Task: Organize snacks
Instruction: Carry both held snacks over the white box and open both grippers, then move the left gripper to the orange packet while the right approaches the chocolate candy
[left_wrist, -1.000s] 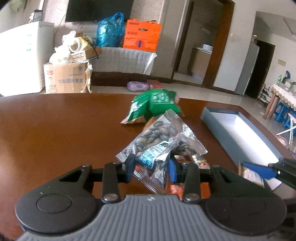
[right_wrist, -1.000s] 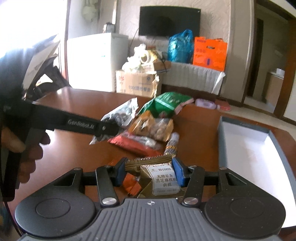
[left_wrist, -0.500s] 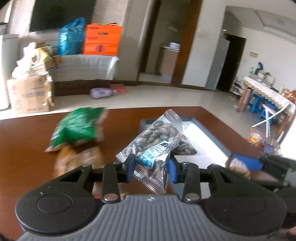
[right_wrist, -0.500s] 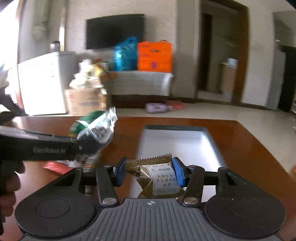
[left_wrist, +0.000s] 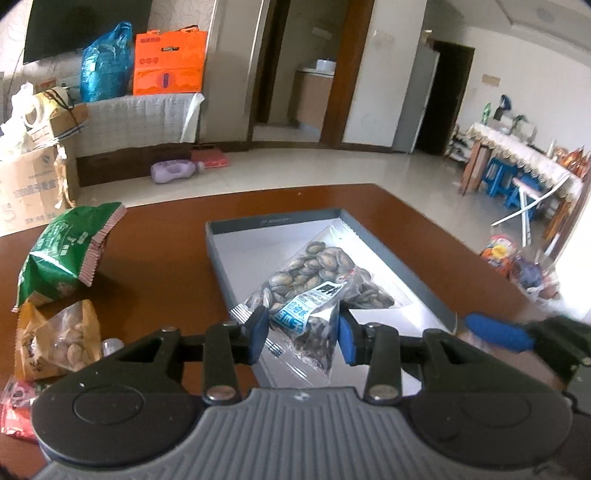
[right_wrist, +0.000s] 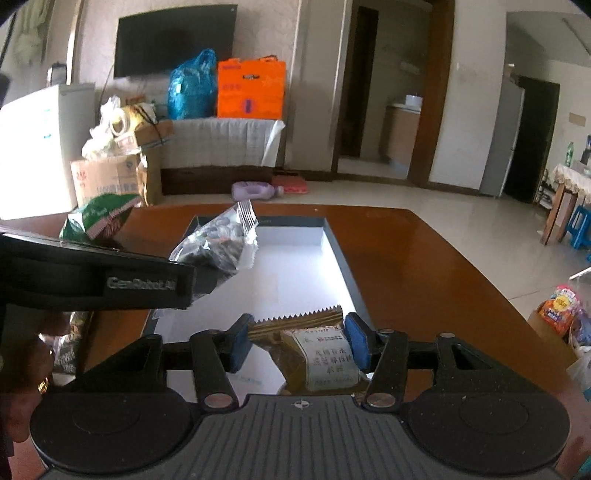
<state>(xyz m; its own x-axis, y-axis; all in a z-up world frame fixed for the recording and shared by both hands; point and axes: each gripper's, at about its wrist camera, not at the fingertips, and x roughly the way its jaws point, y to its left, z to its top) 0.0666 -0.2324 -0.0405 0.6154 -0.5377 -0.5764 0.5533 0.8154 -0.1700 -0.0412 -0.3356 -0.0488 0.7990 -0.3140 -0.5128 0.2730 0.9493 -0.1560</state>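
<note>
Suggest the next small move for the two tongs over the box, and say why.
Probably open the left tongs to drop the melon seed packet: it hangs over the grey box, still pinched. The right tongs have just been opening, with the brown packet between the pads over the box, apparently being let go.

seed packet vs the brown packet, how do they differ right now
The seed packet is clear, showing dark seeds; the brown packet is opaque with a white label. The left gripper pinches the seed packet; the right gripper has just opened around the brown one. Both hang over the grey tray.
</note>
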